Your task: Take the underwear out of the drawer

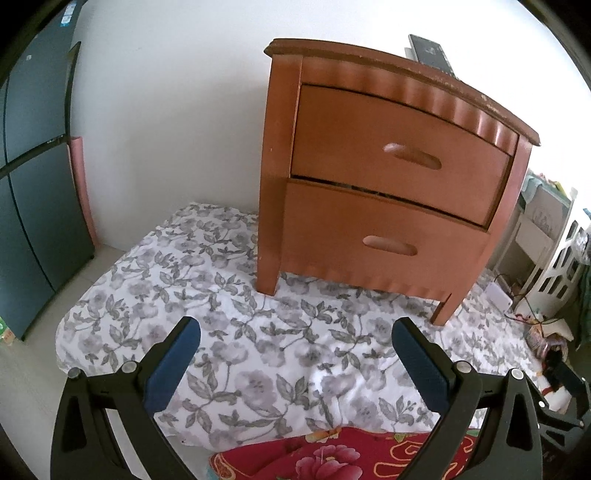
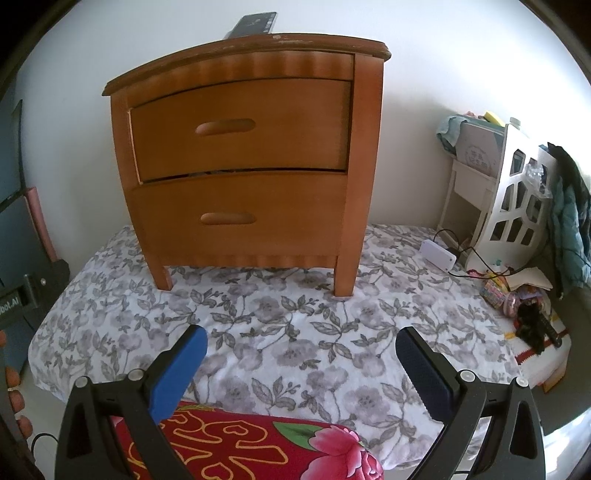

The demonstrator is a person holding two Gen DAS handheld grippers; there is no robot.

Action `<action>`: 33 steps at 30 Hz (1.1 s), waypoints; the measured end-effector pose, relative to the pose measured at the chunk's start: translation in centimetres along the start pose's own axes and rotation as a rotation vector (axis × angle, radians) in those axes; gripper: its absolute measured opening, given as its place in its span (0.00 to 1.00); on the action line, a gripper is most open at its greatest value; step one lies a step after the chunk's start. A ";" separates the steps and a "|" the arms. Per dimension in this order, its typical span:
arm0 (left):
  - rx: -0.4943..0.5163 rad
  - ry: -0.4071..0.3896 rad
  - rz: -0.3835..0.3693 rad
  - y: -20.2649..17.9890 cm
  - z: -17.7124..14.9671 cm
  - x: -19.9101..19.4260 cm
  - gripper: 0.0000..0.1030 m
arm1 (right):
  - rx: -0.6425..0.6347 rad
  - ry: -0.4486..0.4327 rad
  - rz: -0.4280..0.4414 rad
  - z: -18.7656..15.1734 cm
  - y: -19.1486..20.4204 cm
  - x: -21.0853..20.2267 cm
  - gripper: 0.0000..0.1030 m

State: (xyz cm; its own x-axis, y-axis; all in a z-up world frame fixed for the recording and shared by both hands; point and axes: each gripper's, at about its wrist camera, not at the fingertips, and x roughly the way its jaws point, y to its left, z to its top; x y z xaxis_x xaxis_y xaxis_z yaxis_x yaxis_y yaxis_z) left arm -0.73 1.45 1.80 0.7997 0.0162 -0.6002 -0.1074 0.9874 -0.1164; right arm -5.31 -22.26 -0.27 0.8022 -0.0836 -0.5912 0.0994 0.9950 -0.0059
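Observation:
A brown wooden nightstand (image 1: 388,177) (image 2: 240,147) with two drawers stands on a floral sheet. The top drawer (image 1: 399,155) (image 2: 240,127) and the bottom drawer (image 1: 384,240) (image 2: 236,218) are both pushed in, each with an oval recessed handle. No underwear shows. My left gripper (image 1: 295,328) hangs open above the sheet, well in front of the nightstand. My right gripper (image 2: 301,338) is also open, empty, and a similar distance from the drawer fronts.
The floral sheet (image 1: 221,314) (image 2: 295,314) covers a low mattress. A red flowered cushion (image 1: 332,458) (image 2: 240,446) lies under the grippers. A dark fridge (image 1: 33,184) stands left. White shelves (image 2: 509,199), cables and clutter (image 2: 524,295) sit right. A dark flat object (image 2: 255,24) rests atop the nightstand.

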 end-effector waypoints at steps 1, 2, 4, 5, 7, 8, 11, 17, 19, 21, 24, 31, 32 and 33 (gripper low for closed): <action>0.001 -0.005 -0.005 0.0 0.0 0.0 1.00 | 0.001 0.000 0.000 0.0 0.0 0.1 1.00; 0.002 -0.008 -0.010 0.0 0.1 -0.1 1.00 | 0.003 -0.001 -0.001 0.0 0.0 0.0 1.00; 0.000 -0.014 -0.021 -0.1 0.1 -0.1 1.00 | 0.004 -0.002 -0.001 0.1 0.0 0.0 1.00; -0.001 -0.017 -0.023 -0.1 0.1 -0.2 1.00 | 0.005 -0.002 -0.001 0.2 0.0 0.0 1.00; 0.000 -0.026 -0.028 -0.2 0.1 -0.4 1.00 | 0.005 -0.001 -0.001 0.2 -0.1 0.0 1.00; 0.001 -0.030 -0.030 -0.2 0.1 -0.4 1.00 | 0.005 -0.001 0.000 0.2 -0.1 -0.1 1.00; 0.002 -0.037 -0.037 -0.2 0.1 -0.6 1.00 | 0.008 -0.005 0.007 0.1 -0.2 -0.1 1.00; 0.000 -0.046 -0.053 -0.1 0.0 -0.7 1.00 | 0.011 -0.011 0.000 0.1 -0.3 -0.4 1.00; 0.000 -0.046 -0.057 0.0 0.0 -0.7 1.00 | 0.014 -0.011 -0.001 0.2 -0.3 -0.4 1.00; -0.002 -0.047 -0.063 0.0 0.0 -0.7 1.00 | 0.014 -0.011 0.000 0.2 -0.3 -0.4 1.00; -0.004 -0.047 -0.076 0.0 0.1 -0.8 1.00 | 0.011 -0.007 0.008 0.2 -0.3 -0.4 1.00; 0.004 -0.042 -0.077 -0.1 0.1 -0.9 1.00 | 0.003 -0.007 0.013 0.3 -0.1 -0.4 1.00; 0.007 -0.040 -0.077 -0.1 0.1 -1.0 1.00 | 0.004 -0.007 0.012 0.2 0.0 -0.4 1.00; 0.006 -0.042 -0.078 -0.1 0.1 -1.0 1.00 | 0.002 -0.006 0.012 0.3 0.0 -0.5 1.00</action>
State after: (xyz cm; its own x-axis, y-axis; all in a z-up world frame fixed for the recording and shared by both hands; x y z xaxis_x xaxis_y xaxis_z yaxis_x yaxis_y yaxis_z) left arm -1.42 1.33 2.46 0.8293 -0.0544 -0.5561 -0.0400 0.9869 -0.1563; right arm -5.54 -22.19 0.22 0.8068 -0.0717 -0.5865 0.0906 0.9959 0.0028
